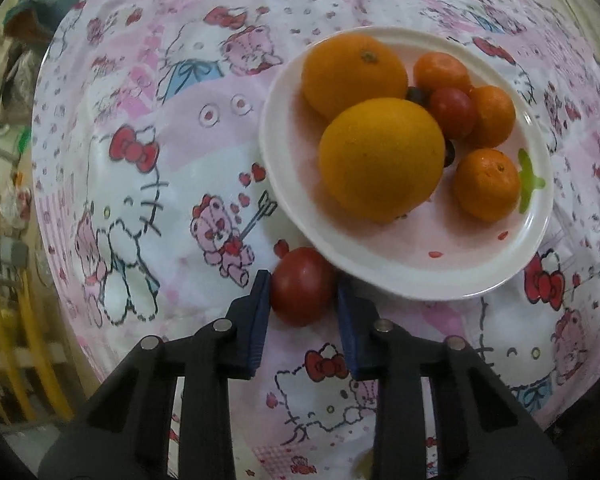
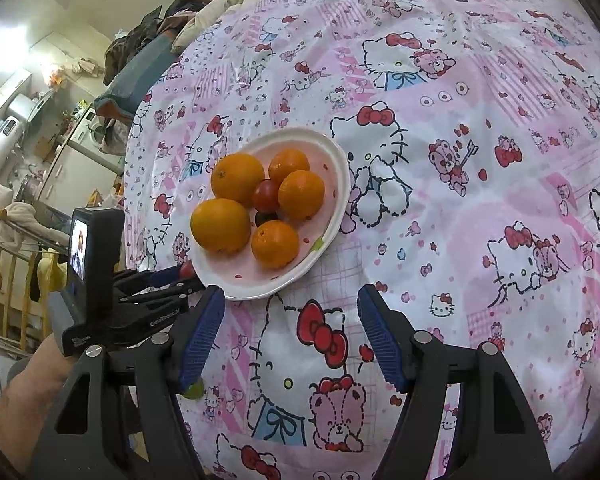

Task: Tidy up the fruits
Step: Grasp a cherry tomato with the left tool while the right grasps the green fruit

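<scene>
A white plate (image 1: 380, 276) on the Hello Kitty cloth holds two large oranges (image 1: 380, 164), three small mandarins (image 1: 486, 184), a red tomato (image 1: 452, 112) and dark berries. My left gripper (image 1: 302, 292) has its blue pads on both sides of a second red tomato (image 1: 302, 284) next to the plate's near rim; the left pad touches it, a thin gap shows at the right pad. In the right wrist view the plate (image 2: 256, 288) lies ahead to the left, with the left gripper (image 2: 180, 276) at its near left rim. My right gripper (image 2: 292, 320) is open and empty above the cloth.
The pink patterned cloth (image 2: 460, 160) covers the round table. The table edge drops off at the left, with household clutter and a yellow rack (image 1: 32, 340) beyond. A small green thing (image 2: 194, 391) lies on the cloth by my right gripper's left finger.
</scene>
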